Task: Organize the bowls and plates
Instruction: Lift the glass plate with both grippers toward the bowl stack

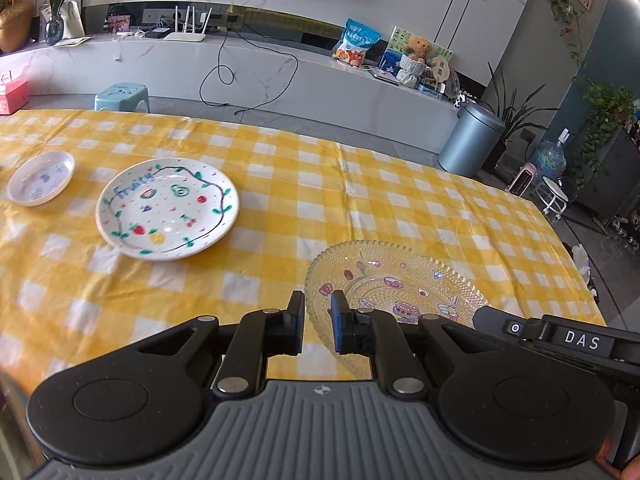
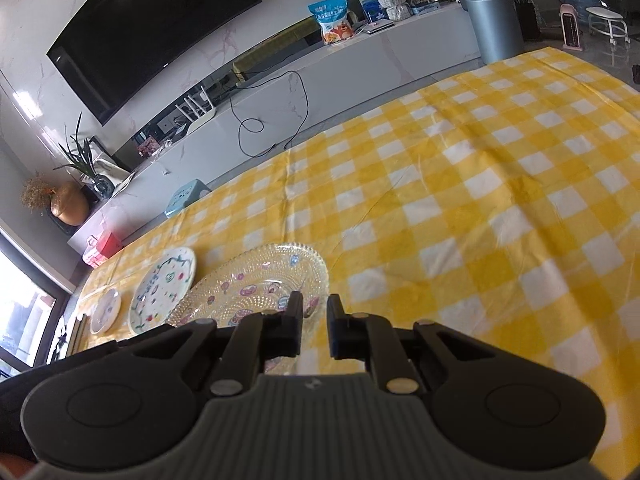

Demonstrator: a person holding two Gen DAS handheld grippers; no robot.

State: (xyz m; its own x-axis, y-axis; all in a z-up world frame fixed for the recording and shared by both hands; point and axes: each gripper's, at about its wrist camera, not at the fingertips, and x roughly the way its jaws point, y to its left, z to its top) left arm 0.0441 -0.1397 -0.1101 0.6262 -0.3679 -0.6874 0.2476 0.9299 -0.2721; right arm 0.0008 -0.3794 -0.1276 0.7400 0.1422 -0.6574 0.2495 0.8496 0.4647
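A clear beaded glass plate [image 1: 394,280] with cartoon stickers lies on the yellow checked tablecloth. My left gripper [image 1: 318,304] straddles its near-left rim with the jaws a little apart. My right gripper [image 2: 315,305] straddles the plate's [image 2: 256,284] right rim, jaws also a little apart; its arm shows in the left wrist view [image 1: 560,336]. I cannot tell whether either pair of jaws presses the rim. A white plate painted with fruit [image 1: 167,208] lies to the left, and a small white saucer [image 1: 41,178] lies beyond it. Both also show in the right wrist view: plate [image 2: 162,288], saucer [image 2: 105,310].
The tablecloth [image 1: 280,184] covers the whole table and stretches far to the right [image 2: 500,208]. Beyond the table stand a blue stool [image 1: 122,96], a grey bin [image 1: 470,140] and a long white TV counter [image 1: 260,68]. A pink box [image 1: 12,96] sits at the table's far left.
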